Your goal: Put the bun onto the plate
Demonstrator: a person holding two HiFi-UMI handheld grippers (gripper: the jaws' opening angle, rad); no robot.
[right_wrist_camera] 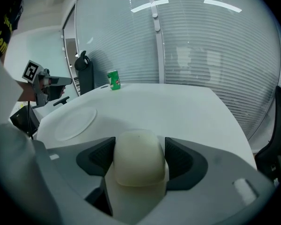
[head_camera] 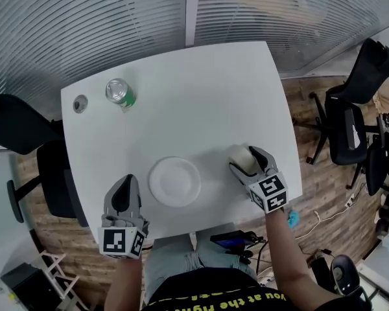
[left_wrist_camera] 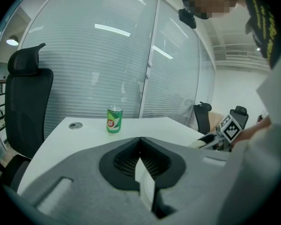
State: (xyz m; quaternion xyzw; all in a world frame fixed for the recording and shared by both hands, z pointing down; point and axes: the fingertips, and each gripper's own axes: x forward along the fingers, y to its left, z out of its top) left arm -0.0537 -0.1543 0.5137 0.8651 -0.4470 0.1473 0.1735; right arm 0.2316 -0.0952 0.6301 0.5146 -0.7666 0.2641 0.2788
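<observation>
While the white tabletop (head_camera: pixel 201 89) fills the middle of the head view, its far, left and right edges show whole, and most of its surface lies bare. Black chairs crowd two sides: one (head_camera: pixel 26 148) is tucked against the left edge, and others (head_camera: pixel 360 109) stand off the right edge on the wood floor. Beyond the far edge runs a glass wall with blinds (head_camera: pixel 84 24).

The plate (head_camera: pixel 174 181) lies flat close to the near edge, a little left of centre. It is empty, with bare tabletop all round it. The left claw (head_camera: pixel 124 192) hovers just left of the plate, over the near-left corner. Its own view shows the jaws clenched together with nothing between them.

The right claw (head_camera: pixel 247 163) is down at the tabletop to the right of the plate, near the right edge, and tilts forward and down. Its jaws stand apart and straddle the bun (head_camera: pixel 240 155), with a pad just beside each flank. The right gripper view shows no squeeze on it. The bun, pale and domed, sits on the tabletop apart from the plate, with a strip of bare surface between the two.

A green can (head_camera: pixel 119 92) stands upright near the far-left corner, well apart from plate and bun. Just left of it, close to the left edge, a small round grey cap (head_camera: pixel 80 103) is set in the tabletop.
</observation>
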